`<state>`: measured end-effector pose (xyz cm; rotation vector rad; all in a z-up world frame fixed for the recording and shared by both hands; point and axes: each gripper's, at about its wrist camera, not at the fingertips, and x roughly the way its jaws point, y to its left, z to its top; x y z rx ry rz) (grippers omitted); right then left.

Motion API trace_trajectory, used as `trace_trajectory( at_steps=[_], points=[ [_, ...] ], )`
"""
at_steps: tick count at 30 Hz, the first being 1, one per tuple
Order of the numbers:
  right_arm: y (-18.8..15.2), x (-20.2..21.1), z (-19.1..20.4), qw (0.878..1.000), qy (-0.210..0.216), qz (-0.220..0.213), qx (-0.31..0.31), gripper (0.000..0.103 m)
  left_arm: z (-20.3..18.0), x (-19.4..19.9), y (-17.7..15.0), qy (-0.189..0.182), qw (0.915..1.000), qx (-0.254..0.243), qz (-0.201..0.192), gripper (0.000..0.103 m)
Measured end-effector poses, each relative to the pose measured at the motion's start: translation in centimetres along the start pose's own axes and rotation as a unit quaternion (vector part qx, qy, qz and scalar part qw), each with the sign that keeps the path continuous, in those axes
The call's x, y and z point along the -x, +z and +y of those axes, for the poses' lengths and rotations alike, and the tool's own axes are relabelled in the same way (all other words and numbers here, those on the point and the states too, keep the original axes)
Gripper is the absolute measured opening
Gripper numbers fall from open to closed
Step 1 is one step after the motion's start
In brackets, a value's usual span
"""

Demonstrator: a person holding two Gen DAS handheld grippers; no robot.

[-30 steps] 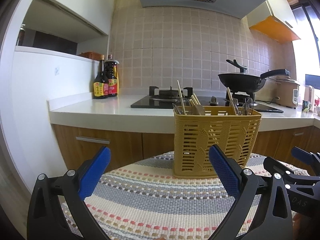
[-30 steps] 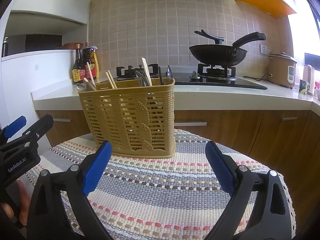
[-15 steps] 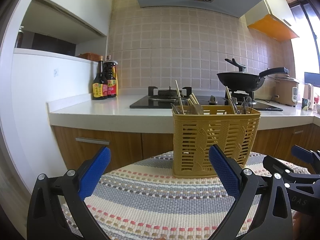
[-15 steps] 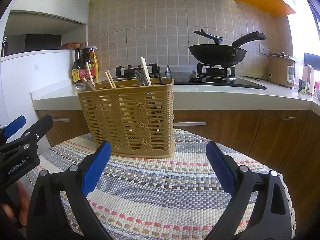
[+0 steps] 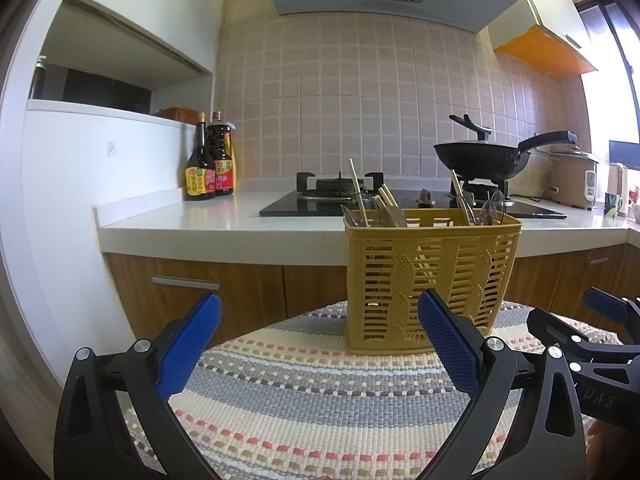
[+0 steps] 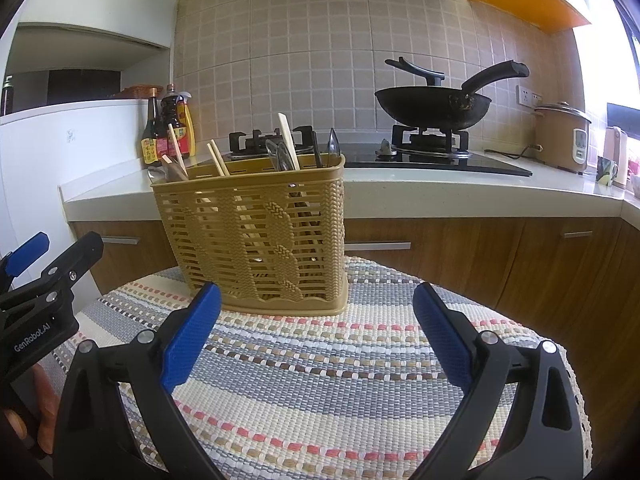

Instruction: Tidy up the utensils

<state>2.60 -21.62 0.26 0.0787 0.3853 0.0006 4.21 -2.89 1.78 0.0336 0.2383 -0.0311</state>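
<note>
Standing upright, tan woven-plastic basket (image 6: 256, 224) w/ utensils (image 6: 286, 152) inside.

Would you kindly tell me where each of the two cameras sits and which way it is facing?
Left wrist view: sits on the left hand-held gripper, facing the yellow utensil basket and stove; the right hand-held gripper shows at the right edge.
Right wrist view: sits on the right hand-held gripper, facing the basket from nearer; the left hand-held gripper and some fingers show at left.
Shared: basket, striped mat, black wok, sauce bottles.
</note>
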Motion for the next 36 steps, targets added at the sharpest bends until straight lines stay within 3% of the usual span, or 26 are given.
trace_trajectory(
  at_steps=[14, 26, 34, 36],
  points=[
    [-0.1, -0.1, 0.0, 1.0, -0.004, 0.004, -0.001, 0.092, -1.1, 0.0, -0.3, 0.0, 0.9996, -0.029, 0.003, 0.095],
    [0.0, -0.2, -0.1, 1.0, -0.005, 0.006, -0.001, 0.092, 0.0, -0.5, -0.2, -0.02, 0.9995, 0.006, 0.022, 0.095],
    [-0.1, -0.3, -0.1, 1.0, -0.005, 0.006, -0.001, 0.092, -0.2, -0.7, -0.3, -0.032, 0.9989, -0.002, 0.035, 0.096],
    [-0.1, -0.3, -0.1, 1.0, -0.004, 0.007, -0.002, 0.092, -0.3, -0.7, -0.3, -0.02, 0.9992, -0.008, 0.034, 0.096]
  ],
)
